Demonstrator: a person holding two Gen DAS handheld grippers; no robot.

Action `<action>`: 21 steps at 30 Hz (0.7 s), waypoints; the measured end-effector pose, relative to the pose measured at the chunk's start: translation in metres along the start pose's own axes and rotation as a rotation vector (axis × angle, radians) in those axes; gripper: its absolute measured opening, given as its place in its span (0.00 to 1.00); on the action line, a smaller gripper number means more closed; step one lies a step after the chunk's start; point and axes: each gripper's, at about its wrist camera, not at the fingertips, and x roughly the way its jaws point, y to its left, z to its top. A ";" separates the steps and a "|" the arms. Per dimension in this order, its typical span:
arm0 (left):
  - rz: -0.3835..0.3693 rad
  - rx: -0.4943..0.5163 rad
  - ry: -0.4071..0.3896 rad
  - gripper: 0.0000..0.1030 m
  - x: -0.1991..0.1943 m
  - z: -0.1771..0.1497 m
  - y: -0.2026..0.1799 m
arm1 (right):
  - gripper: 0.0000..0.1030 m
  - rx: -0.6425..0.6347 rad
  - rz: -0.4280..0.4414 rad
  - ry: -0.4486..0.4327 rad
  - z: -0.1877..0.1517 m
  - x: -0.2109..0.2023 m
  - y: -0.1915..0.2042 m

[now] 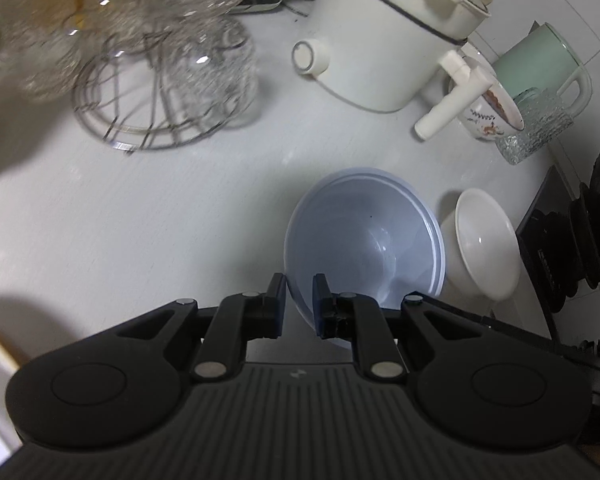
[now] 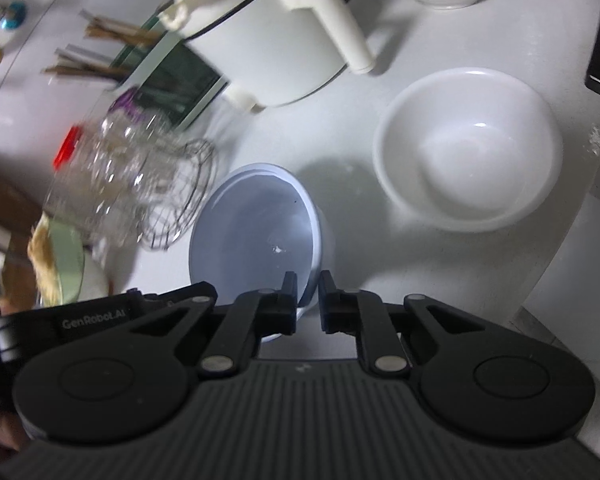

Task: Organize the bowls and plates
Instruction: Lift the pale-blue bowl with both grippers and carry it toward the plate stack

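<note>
We hold the blue bowl (image 1: 364, 240) with both tools at once. The left gripper (image 1: 300, 304) has its fingers drawn narrow across the bowl's near rim, one finger outside the wall and one inside. The right gripper (image 2: 308, 300) pinches the same bowl (image 2: 256, 232) in like fashion at another part of the rim. We judge the two-sided grip steadies a smooth, deep vessel that a single rim pinch might let swing.

The bowl appears tilted and raised off the white counter (image 1: 160, 208); we cannot confirm a clear gap beneath it. The white bowl (image 2: 468, 148) sits upright on the counter just beside it, mouth open. We judge it the likely seat for nesting, being the wider of the two in the right view.

Obstacles noted: the white pot (image 1: 384, 36), its handle (image 2: 336, 24) projecting towards the white bowl, and a wire rack (image 1: 160, 92) of glassware on the other side. Any lateral move risks striking these.
</note>
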 end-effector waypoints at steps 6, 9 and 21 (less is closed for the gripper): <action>0.012 -0.019 0.035 0.16 -0.008 -0.017 0.009 | 0.14 -0.061 0.003 0.042 -0.011 -0.001 0.005; 0.023 -0.021 0.044 0.16 -0.008 -0.019 0.012 | 0.15 -0.076 0.016 0.042 -0.015 -0.002 0.008; 0.060 -0.024 0.030 0.33 -0.010 -0.012 0.025 | 0.42 -0.136 -0.047 -0.008 -0.018 -0.003 0.014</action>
